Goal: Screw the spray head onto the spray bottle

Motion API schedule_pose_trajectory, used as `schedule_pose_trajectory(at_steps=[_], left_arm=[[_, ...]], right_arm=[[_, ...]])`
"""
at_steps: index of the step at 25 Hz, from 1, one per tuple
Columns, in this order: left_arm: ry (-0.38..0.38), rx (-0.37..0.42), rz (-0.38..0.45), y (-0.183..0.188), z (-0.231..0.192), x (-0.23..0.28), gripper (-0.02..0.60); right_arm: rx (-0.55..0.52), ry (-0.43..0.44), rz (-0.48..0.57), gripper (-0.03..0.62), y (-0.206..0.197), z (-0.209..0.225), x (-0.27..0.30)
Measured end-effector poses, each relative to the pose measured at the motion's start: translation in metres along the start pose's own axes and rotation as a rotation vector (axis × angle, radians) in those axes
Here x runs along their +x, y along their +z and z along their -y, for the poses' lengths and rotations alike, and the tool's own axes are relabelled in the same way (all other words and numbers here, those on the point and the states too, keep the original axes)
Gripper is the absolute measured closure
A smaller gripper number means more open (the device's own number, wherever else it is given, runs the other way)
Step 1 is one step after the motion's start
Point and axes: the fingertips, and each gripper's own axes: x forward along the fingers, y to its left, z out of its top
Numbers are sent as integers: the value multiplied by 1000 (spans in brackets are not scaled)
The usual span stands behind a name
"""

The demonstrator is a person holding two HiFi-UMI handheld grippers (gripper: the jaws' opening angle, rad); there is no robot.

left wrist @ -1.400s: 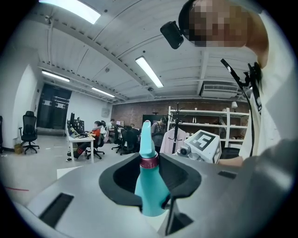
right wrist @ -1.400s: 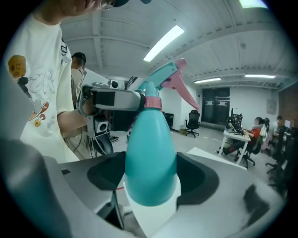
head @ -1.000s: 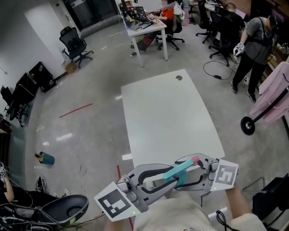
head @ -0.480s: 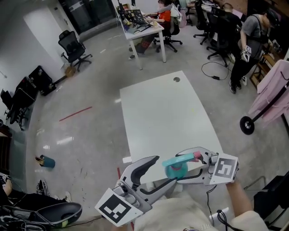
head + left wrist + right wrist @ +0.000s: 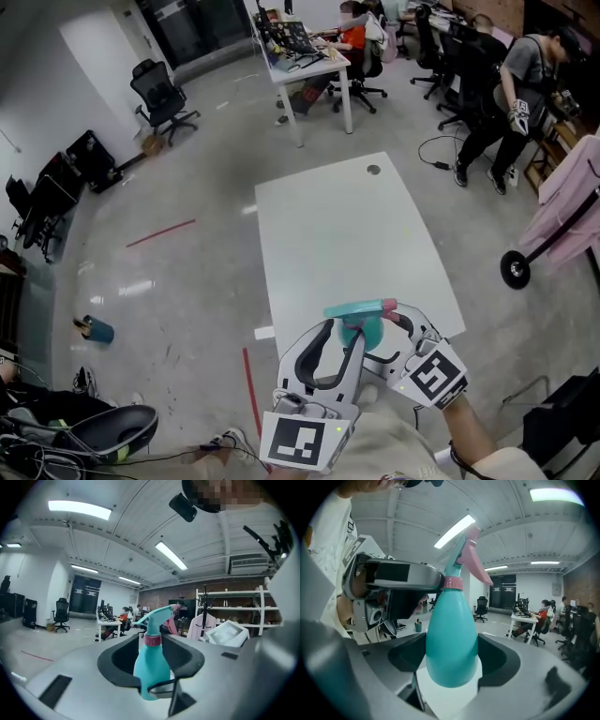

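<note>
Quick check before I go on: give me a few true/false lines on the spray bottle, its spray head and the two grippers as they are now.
1. The right gripper grips the spray bottle by its body. True.
2. The spray head is apart from the bottle. False: it sits on the bottle's neck; whether it is fully tight cannot be told.
3. The collar under the spray head is pink. True.
4. The left gripper is clear of the bottle. False: the bottle stands between its jaws, which are closing, with gaps showing on both sides.
</note>
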Motion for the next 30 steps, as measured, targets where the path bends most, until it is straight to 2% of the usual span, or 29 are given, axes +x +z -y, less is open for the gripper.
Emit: schedule_pose_trajectory(at_steps=[7, 11, 15, 17, 20, 22, 23, 25, 26, 30], left_arm=[[23, -12, -19, -5, 2, 5, 419], [42, 28, -27, -4, -2, 7, 461], [28, 26, -23, -2, 0, 7, 468], [-34, 11, -6, -1, 6, 6, 469], [-237, 24, -6, 0, 21, 2, 471], [-328, 74, -32, -3, 23, 2, 471], [-336, 99, -45, -4, 20, 2, 471], [-292, 114, -46, -3, 11, 2, 471], [-258, 95, -37, -1, 6, 1, 471], [-116, -32, -37, -10, 3, -3, 440]], right_arm=[[4, -73, -15, 243, -6, 3, -2], [-42, -135, -52, 243, -8, 5, -1], [-37, -176, -59, 243, -10, 5, -1], [5, -104, -3, 243, -7, 0, -3], [58, 82, 79, 243, -5, -10, -14], [56, 130, 60, 243, -9, -10, -20], [58, 134, 44, 243, -11, -9, -21], [69, 122, 24, 243, -15, -6, -21], [76, 110, 22, 243, -18, -3, -20], [102, 21, 34, 244, -21, 13, -18]])
